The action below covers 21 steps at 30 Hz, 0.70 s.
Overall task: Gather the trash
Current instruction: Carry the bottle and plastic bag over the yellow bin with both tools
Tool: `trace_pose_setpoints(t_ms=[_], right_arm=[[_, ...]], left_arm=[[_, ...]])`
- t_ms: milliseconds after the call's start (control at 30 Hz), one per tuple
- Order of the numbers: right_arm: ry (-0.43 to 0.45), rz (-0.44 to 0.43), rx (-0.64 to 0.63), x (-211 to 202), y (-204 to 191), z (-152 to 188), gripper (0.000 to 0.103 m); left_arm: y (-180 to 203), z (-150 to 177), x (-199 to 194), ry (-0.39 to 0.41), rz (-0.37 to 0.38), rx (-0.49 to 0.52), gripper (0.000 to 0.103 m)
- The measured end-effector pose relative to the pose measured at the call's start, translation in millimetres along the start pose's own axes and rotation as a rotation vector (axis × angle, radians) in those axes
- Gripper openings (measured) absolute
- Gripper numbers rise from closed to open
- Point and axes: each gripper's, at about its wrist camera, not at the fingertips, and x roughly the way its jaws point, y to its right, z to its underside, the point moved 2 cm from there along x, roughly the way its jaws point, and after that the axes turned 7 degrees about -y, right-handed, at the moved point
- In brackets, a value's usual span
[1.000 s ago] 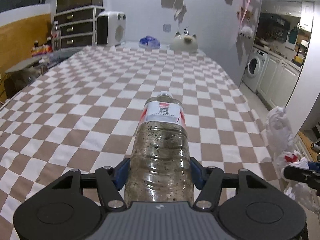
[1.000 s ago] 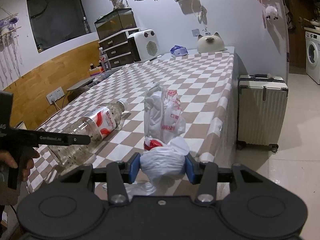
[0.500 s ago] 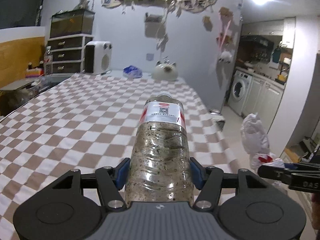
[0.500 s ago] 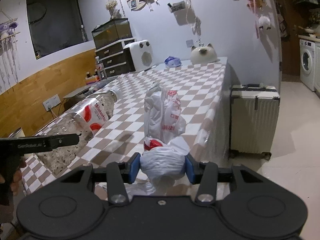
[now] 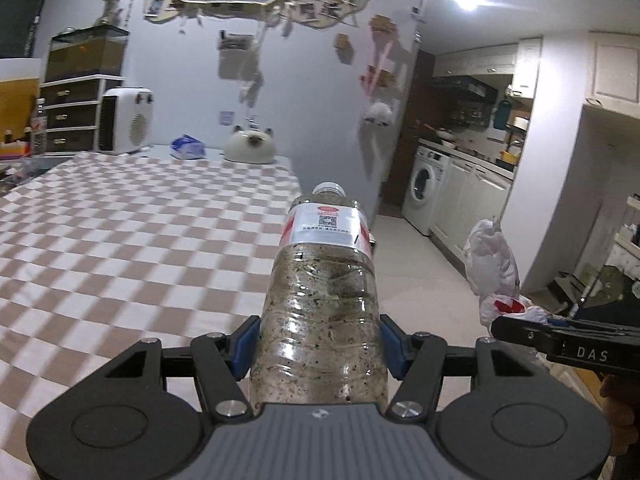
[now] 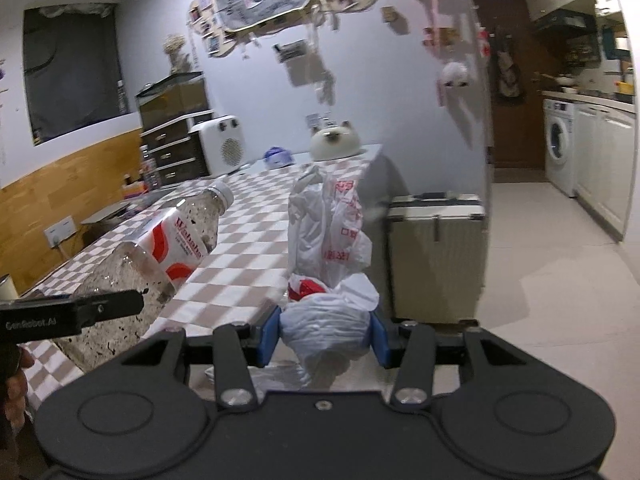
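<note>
Left claw: clenched on a dirty plastic bottle, blue pads pressing its lower body from both sides. The bottle's long axis runs straight out ahead of the claw, cap end farthest, lifted clear of the checkered counter lying to the claw's left.

Right claw: clenched, half-wide, on a crumpled white plastic bag, the bunched part between the pads, the rest rising ahead of it.

The two claws are side by side, each load its own. No bin is visible; a suitcase stands beyond the counter's end, a washing machine farther off. Next, probably, carrying both to a bin.
</note>
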Motion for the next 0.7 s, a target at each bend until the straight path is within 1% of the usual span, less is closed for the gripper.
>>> trace_pose_setpoints(t_ms=[200,467,600,700], right_arm=[[0.004,0.073,0.032,-27,53,18,0.047],[-0.001,0.147,0.093,-50,118,42,0.047],[-0.017,0.181,0.126,-52,145,55,0.047],[-0.038,0.203,0.162,-46,166,65,0.047]], left_arm=[[55,14,20,-0.024,0.036,0.034,0.061],[117,32,58,-0.083,0.102,0.065,0.061],[145,42,90,-0.129,0.119,0.065,0.061],[161,56,122,-0.189,0.133,0.056,0.061]])
